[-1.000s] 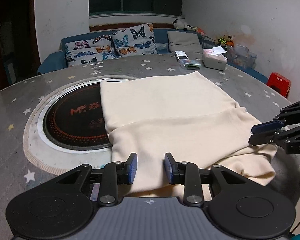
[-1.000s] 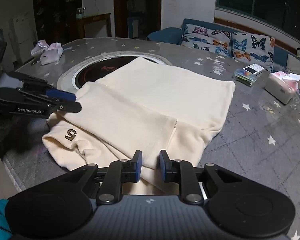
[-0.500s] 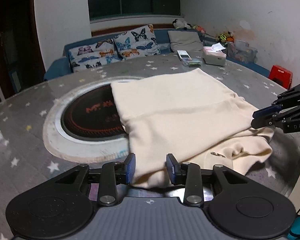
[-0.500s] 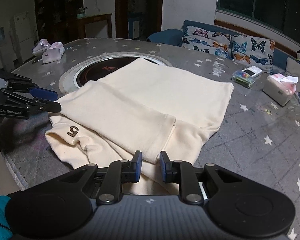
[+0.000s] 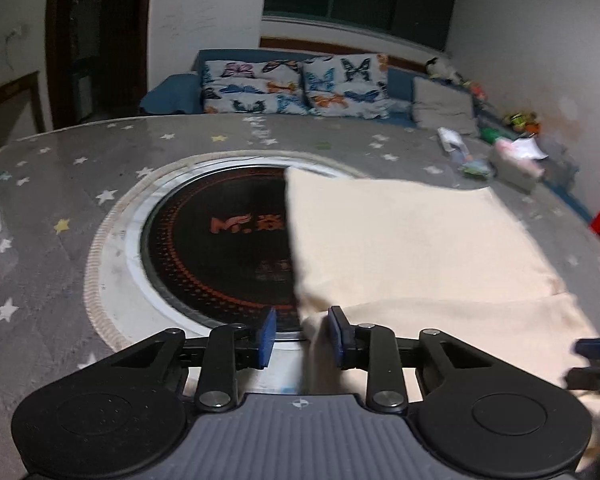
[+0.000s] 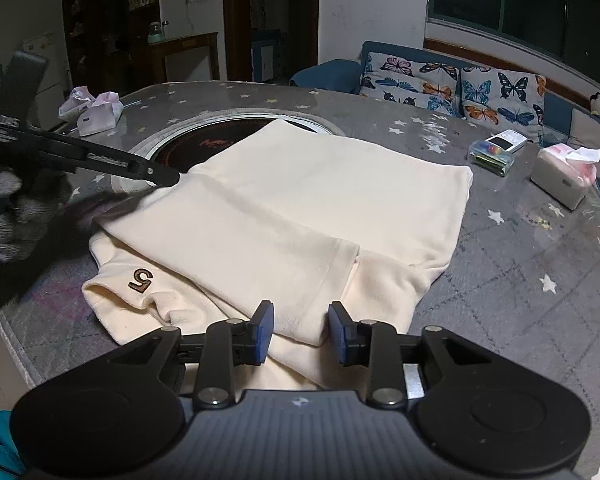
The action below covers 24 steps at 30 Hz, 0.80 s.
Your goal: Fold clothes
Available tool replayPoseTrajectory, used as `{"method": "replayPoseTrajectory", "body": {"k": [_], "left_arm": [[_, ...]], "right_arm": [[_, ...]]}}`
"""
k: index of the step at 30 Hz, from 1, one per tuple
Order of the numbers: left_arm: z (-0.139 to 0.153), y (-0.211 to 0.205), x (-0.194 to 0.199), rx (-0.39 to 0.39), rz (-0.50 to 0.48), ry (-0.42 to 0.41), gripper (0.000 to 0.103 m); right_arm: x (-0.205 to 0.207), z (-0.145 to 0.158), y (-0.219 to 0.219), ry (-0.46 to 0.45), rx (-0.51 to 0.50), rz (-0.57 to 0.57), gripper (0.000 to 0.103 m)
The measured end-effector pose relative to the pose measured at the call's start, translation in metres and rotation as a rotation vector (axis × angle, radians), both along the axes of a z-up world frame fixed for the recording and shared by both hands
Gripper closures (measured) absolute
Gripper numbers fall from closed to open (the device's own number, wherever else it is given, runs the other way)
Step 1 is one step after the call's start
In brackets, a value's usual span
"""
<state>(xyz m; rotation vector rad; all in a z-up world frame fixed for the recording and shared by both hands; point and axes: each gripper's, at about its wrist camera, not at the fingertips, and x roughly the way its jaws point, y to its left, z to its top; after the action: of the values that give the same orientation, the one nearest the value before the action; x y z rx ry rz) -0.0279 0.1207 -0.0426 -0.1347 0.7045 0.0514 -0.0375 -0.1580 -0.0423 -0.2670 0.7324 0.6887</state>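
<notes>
Lying folded near the table's (image 6: 520, 248) front edge, the cream garment (image 6: 300, 208); left gripper (image 5: 302, 334) closing around its corner, right gripper (image 6: 300, 330) opening over its hem, gripping nothing.

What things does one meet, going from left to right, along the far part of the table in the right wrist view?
Pink tissue pack → round black hotplate → cream garment → clear box of coloured items → white tissue box.
</notes>
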Motion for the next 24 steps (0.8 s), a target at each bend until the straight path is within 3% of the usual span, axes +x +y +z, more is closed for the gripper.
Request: {"method": "replayPoseTrajectory", "body": {"k": [6, 13, 17, 24], "left_arm": [[0.009, -0.002, -0.025, 0.077, -0.045, -0.023, 0.072], [0.018, -0.037, -0.099, 0.28, -0.385, -0.1, 0.057], [0.006, -0.065, -0.124, 0.407, -0.544, -0.142, 0.056], [-0.008, -0.091, -0.119, 0.46, -0.618, -0.177, 0.056]], "right_arm": [[-0.004, 0.008, -0.003, -0.023, -0.013, 0.023, 0.072], [-0.013, 0.02, -0.012, -0.057, -0.068, 0.06, 0.071], [-0.021, 0.022, -0.015, -0.066, -0.116, 0.092, 0.068], [-0.041, 0.021, -0.018, -0.085, -0.2, 0.163, 0.057]]}}
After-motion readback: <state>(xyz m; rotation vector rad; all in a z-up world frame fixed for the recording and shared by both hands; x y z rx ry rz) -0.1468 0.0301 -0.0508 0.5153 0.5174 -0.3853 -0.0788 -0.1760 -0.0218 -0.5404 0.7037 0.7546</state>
